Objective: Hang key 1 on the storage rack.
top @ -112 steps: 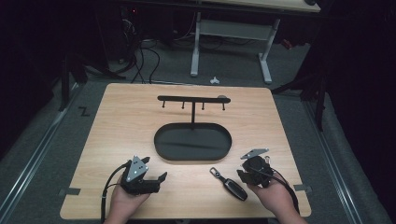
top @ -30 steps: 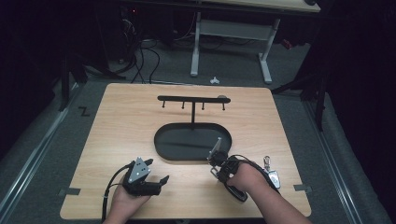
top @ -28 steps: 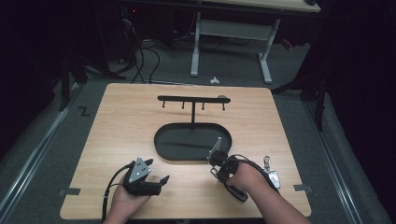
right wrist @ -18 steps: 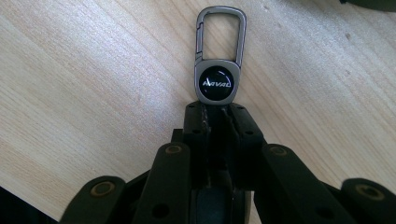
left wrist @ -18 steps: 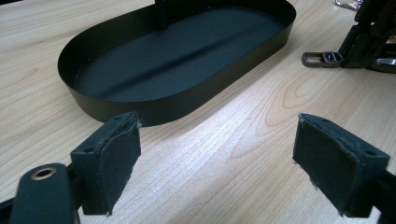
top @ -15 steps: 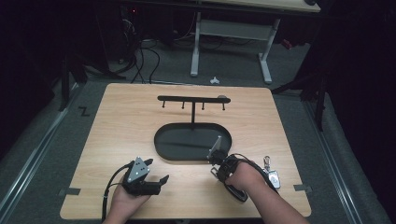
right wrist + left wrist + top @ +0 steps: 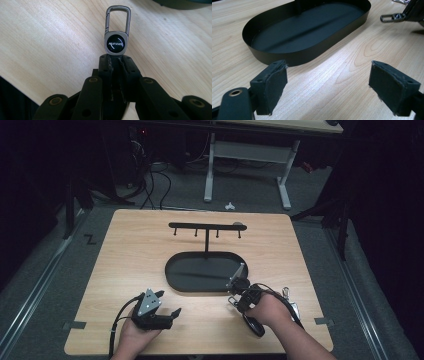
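Keychain [image 7: 116, 37] clamped in right gripper [image 7: 115, 60], logo apparently "HAVAL"

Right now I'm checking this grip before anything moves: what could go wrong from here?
The right gripper pinches the key fob only by its lower end, so it could twist or slip out. Its clip sticks out ahead and might catch the black tray rim nearby. The left gripper sits open on the table, giving no backup support.
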`<state>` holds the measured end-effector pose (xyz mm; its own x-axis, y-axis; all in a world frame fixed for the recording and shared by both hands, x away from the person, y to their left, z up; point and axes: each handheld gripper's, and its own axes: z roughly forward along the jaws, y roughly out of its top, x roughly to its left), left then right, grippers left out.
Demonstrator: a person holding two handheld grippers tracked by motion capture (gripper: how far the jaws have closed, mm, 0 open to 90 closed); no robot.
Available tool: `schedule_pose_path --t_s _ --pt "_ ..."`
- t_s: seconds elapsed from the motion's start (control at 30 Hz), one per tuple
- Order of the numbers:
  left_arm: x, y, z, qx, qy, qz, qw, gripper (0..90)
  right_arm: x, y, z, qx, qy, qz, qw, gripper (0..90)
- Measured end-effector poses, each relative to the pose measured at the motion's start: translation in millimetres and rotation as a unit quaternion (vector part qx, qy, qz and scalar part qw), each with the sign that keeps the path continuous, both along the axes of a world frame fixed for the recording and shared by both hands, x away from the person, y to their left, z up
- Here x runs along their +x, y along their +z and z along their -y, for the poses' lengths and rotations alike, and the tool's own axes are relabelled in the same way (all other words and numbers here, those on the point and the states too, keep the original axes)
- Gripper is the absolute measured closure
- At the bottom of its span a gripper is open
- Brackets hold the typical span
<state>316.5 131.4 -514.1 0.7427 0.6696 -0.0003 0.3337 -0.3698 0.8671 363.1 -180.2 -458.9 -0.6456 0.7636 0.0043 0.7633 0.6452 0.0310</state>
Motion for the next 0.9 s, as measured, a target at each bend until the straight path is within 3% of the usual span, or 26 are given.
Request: schedule_pose_path --t_s 0.27,0.33,0.37,0.6,0.67,0.9 --pt "-0.8 0.0 0.6 0.001 -0.003 0.002 1.0000 15.7 -5.0 25.0 12.3 0.018 0.006 0.028 0.9994 80.5" --pt "-0.9 0.2 0.6 0.000 -0.003 0.003 1.0000 15.7 -8.0 30.5 12.6 0.017 -0.017 0.028 0.9993 80.5" --pt "-0.9 0.3 0.5 0.000 -0.003 0.003 1.0000 15.7 -6.5 32.2 15.1 0.021 -0.001 0.035 0.9992 80.4" --pt "-1.5 0.6 0.7 0.001 -0.005 0.004 1.0000 15.7 -8.6 45.8 18.6 0.031 -0.023 0.047 0.9982 80.6" --pt "-1.7 0.6 0.7 0.001 -0.005 0.004 1.0000 15.7 -7.2 48.5 20.6 0.035 -0.013 0.054 0.9978 80.6" --pt "-2.5 0.5 0.7 0.000 -0.005 0.006 1.0000 15.8 -5.3 60.1 23.9 0.046 -0.019 0.070 0.9963 80.6"
